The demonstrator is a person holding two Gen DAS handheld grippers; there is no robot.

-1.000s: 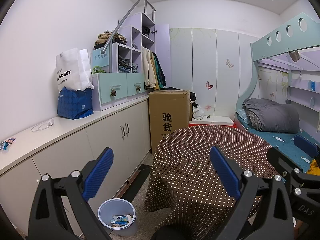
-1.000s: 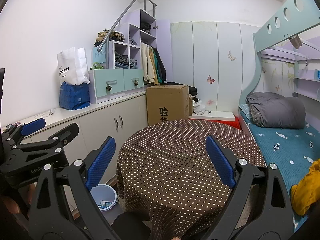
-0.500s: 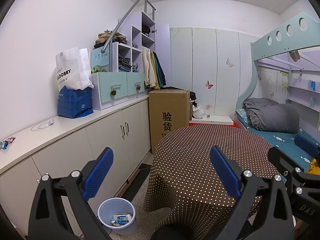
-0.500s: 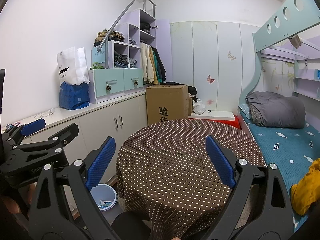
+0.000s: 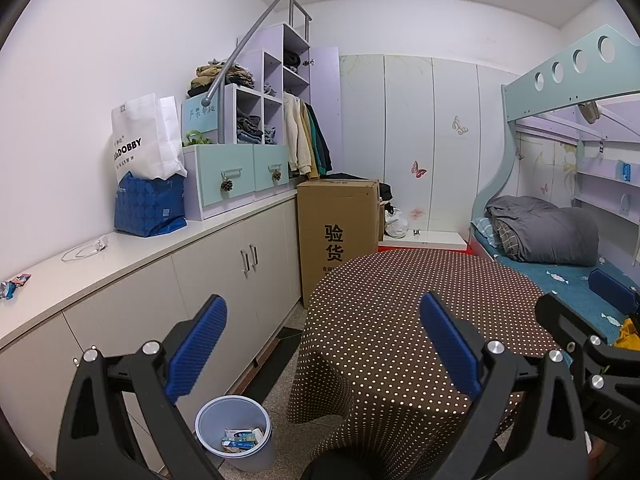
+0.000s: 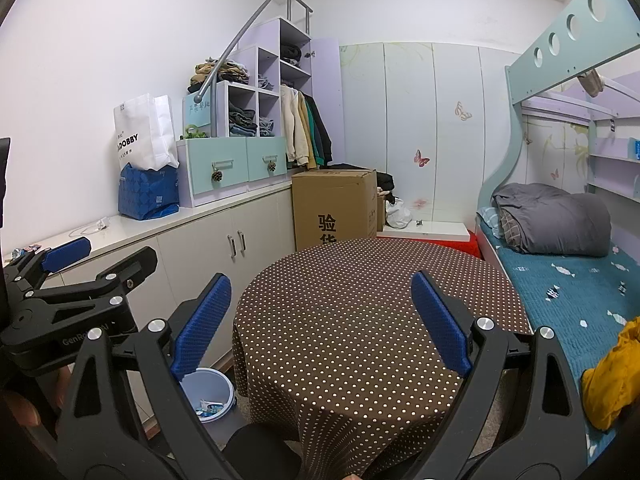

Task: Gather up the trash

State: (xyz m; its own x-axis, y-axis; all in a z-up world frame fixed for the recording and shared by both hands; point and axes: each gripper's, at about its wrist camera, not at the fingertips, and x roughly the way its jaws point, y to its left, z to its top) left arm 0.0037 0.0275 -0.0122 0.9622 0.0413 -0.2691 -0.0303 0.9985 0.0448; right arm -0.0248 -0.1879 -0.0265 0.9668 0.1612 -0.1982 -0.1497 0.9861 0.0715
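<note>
My left gripper (image 5: 322, 344) is open and holds nothing; it hangs above the floor beside a round table with a brown dotted cloth (image 5: 404, 320). My right gripper (image 6: 320, 322) is open over that table's cloth (image 6: 360, 300), also holding nothing. A pale blue trash bin (image 5: 234, 432) stands on the floor below the left gripper, with several wrappers inside; in the right wrist view the bin (image 6: 210, 394) shows at lower left. A small wrapper (image 5: 14, 283) lies on the white counter at far left. A clear plastic piece (image 5: 84, 249) lies further along the counter.
White cabinets with a long counter (image 5: 160, 248) run along the left wall, carrying a blue bag (image 5: 148, 210), a white bag (image 5: 144, 140) and shelves. A cardboard box (image 5: 338, 232) stands behind the table. A bunk bed (image 6: 560, 264) fills the right side.
</note>
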